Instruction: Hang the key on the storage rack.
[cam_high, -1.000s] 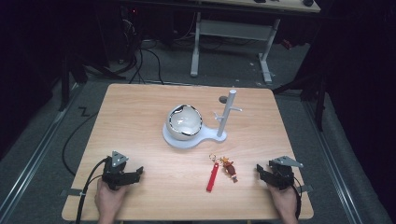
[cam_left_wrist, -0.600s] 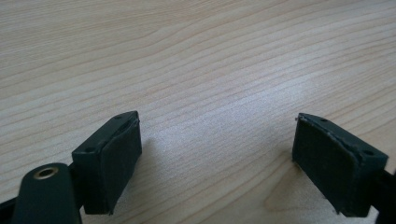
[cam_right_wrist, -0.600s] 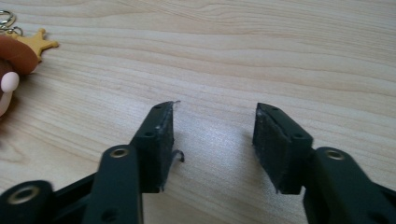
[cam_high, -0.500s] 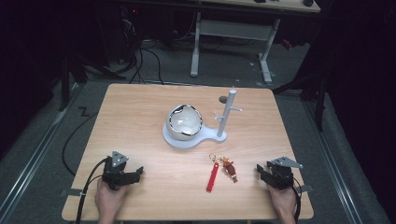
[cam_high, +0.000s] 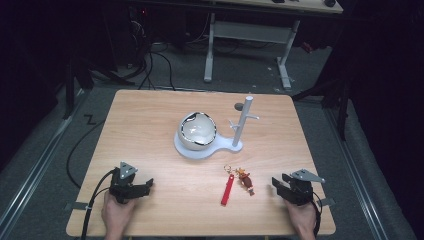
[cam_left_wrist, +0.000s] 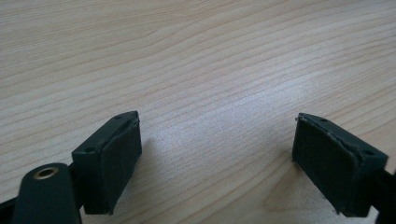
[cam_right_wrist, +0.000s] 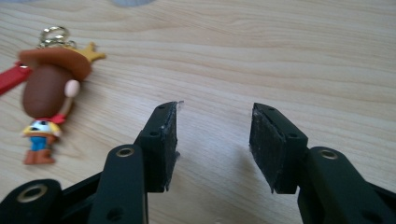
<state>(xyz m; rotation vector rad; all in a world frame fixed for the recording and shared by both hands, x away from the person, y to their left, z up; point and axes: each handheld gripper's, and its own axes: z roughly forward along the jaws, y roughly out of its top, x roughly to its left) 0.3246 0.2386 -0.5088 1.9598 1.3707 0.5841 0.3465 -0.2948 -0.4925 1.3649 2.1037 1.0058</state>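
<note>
Cowboy-figure keychain with red strap, lower centre of high view, just beside white hook stand; left gripper and right gripper both gaping, empty; risk: ring likely slips a flat-pad pinch.

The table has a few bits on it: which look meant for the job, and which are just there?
Likely for the job, a guess:
keychain
white stand
left gripper
right gripper

Just there:
bowl, resting on the stand's base
desk legs behind
</note>
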